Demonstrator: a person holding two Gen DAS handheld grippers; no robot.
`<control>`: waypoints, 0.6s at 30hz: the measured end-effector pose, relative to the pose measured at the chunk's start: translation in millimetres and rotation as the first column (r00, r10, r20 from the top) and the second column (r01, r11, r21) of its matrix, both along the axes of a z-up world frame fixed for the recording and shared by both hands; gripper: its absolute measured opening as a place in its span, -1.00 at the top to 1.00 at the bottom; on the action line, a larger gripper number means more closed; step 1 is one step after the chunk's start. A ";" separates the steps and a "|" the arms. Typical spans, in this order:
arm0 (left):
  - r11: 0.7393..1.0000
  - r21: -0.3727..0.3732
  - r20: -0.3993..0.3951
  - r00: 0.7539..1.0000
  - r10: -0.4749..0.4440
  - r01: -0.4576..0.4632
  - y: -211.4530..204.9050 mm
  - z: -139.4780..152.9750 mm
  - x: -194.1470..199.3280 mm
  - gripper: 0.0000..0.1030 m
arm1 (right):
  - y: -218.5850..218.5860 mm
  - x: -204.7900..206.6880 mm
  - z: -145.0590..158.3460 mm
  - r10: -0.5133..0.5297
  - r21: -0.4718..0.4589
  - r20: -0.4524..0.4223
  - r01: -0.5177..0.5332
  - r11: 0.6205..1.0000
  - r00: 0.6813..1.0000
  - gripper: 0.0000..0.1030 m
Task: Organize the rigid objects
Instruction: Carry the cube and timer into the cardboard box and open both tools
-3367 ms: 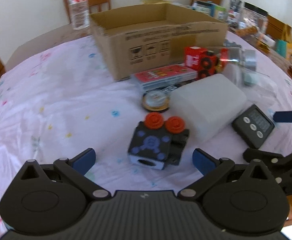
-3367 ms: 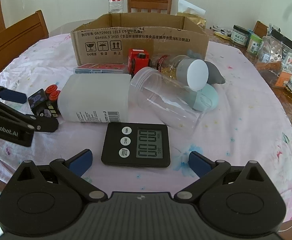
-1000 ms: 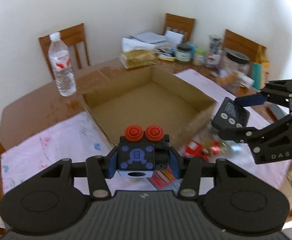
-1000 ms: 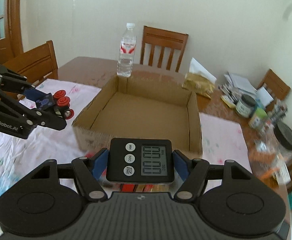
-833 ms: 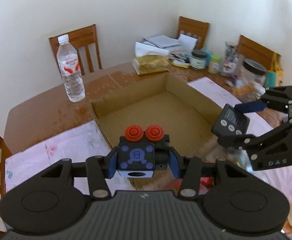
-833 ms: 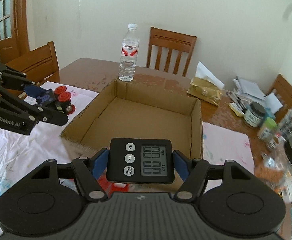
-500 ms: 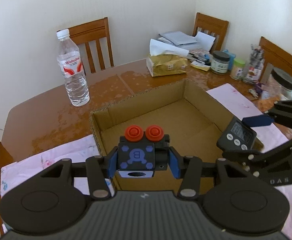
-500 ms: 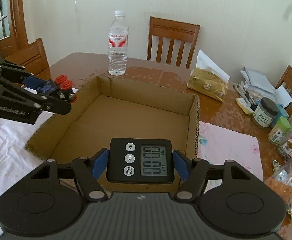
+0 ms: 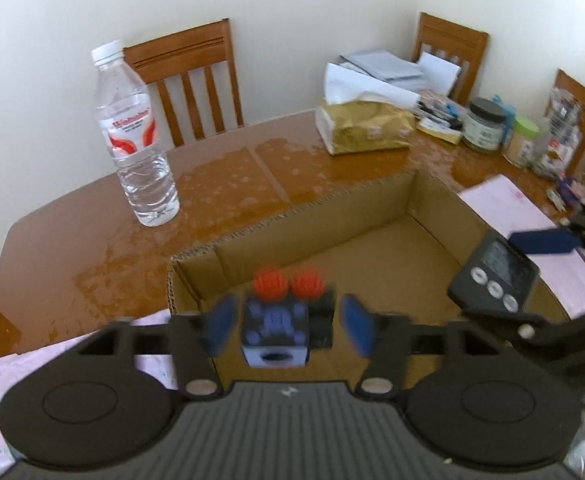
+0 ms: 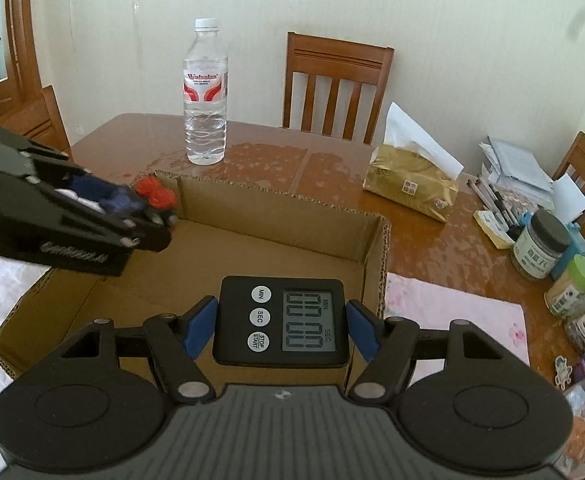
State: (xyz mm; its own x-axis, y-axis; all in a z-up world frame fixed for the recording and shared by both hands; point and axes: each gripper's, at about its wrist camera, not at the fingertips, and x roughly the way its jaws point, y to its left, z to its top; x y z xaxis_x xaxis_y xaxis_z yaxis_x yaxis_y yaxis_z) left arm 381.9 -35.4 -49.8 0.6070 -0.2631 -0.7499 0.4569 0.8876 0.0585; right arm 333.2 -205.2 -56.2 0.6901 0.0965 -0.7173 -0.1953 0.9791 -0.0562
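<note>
My left gripper [image 9: 288,326] is over the left side of the open cardboard box [image 9: 316,220]. Its blue pads stand apart from the black and blue toy block with two red knobs [image 9: 278,320], which is blurred between them. My right gripper [image 10: 280,326] holds a black digital timer [image 10: 282,320] over the box [image 10: 276,216]; the pads look slightly parted at its sides. The left gripper and block [image 10: 148,194] show at left in the right wrist view. The timer [image 9: 492,276] shows at right in the left wrist view.
A water bottle [image 9: 132,136] stands on the brown table behind the box. A tissue pack [image 9: 366,124], jars [image 9: 484,124] and papers crowd the far right. Wooden chairs [image 10: 336,88] ring the table. Pink cloth [image 10: 452,312] lies right of the box.
Both grippers moved forward over the box. The left pads have opened away from the toy block, which now blurs. The right pads have eased off the timer's sides.
</note>
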 end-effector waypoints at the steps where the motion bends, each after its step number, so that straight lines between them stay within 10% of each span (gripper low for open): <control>1: 1.000 -0.006 0.010 1.000 0.017 -0.017 1.2 1.2 1.4 -0.85 | -0.1 0.5 0.4 0.002 0.002 -0.001 -0.002 1.000 1.000 -0.44; 10: 0.999 -0.003 0.029 0.998 0.049 -0.049 15.6 16.1 -18.0 -0.86 | -2.6 22.2 -3.3 -0.011 -0.013 -0.021 0.011 1.000 1.000 -0.44; 13: 0.999 -0.011 0.023 0.998 0.051 -0.051 21.6 21.2 -28.5 -0.88 | -2.5 25.0 5.0 -0.002 -0.003 0.012 0.002 1.000 1.000 -0.97; 18: 0.998 -0.019 0.035 0.998 0.059 -0.059 31.2 28.8 -47.2 -0.91 | 0.5 15.3 18.1 0.020 -0.001 0.048 -0.020 1.000 0.999 -1.00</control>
State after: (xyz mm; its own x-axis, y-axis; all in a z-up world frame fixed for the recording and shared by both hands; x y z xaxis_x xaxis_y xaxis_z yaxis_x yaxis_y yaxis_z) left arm 334.7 -4.1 -21.0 0.6478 -0.2393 -0.7232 0.4018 0.9139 0.0575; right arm 348.5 -204.7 -38.1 0.7214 0.1104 -0.6837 -0.2121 0.9750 -0.0664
